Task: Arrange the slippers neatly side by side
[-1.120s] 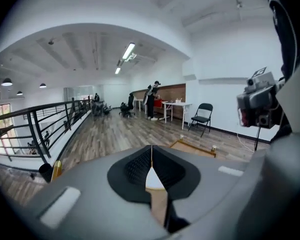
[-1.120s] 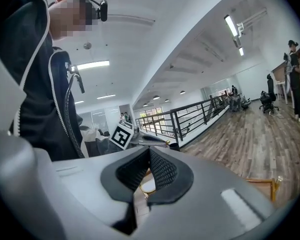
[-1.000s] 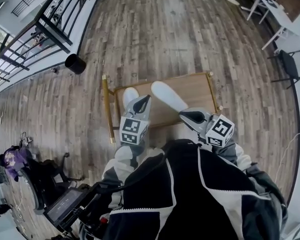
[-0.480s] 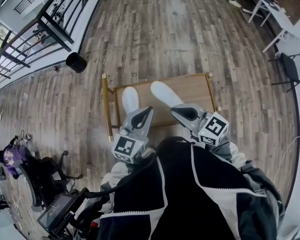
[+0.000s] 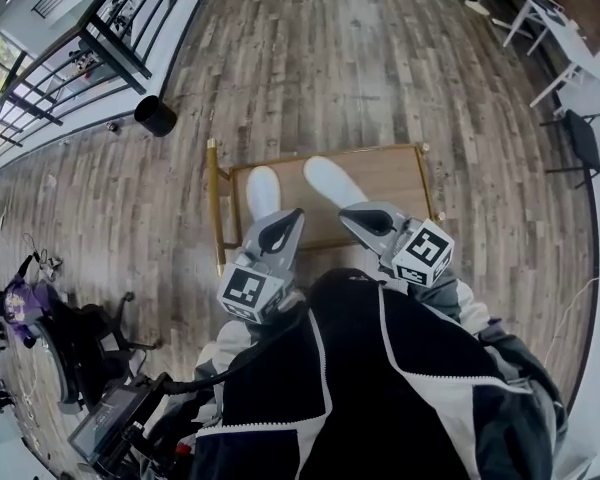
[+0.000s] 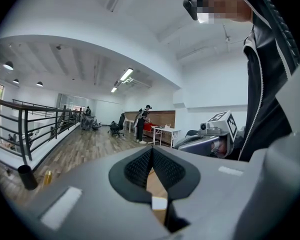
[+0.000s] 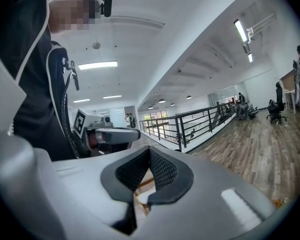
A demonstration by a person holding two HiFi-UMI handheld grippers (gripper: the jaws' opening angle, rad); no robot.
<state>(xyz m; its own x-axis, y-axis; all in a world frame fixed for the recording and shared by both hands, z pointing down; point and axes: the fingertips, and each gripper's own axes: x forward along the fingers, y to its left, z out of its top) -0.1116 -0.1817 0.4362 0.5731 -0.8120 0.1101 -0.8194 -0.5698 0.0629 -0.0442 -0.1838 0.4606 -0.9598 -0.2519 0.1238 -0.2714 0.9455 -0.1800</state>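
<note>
- The left claw (image 6: 151, 159) is seen shut, its dark pads pressed together with nothing held between them.
- The right claw (image 7: 149, 159) is likewise shut and empty, pad against pad.
- Both claws are held nearly level over the near edge of a low table (image 5: 392, 180). They are side by side but apart, in front of the person's dark jacket (image 5: 380, 368).
- The two white slippers are found on the tabletop, just ahead of the claw tips.
- The left slipper (image 5: 263, 192) is laid just ahead of the left claw and slightly to its left, pointing straight away. Its near end is overlapped by the claw in the head view, so contact cannot be told.
- The right slipper (image 5: 332, 181) is laid just ahead of the right claw. It is slanted, so that its far end leans toward the left slipper.
- A strip of bare tabletop is left between the slippers; they are neither touching nor parallel, and the gap is widened toward the claws.
- A gold leg (image 5: 216, 208) of the table is seen to the left of the left claw.
- A black bin (image 5: 155, 115) is stood on the plank floor (image 5: 360, 58), well ahead and to the left of the left claw, near a dark railing (image 5: 100, 43).
- A white desk (image 5: 552, 38) and a dark chair (image 5: 592, 133) are placed well ahead and to the right of the right claw.
- People (image 6: 141, 124) are seen far ahead of the left claw, by the back wall.
</note>
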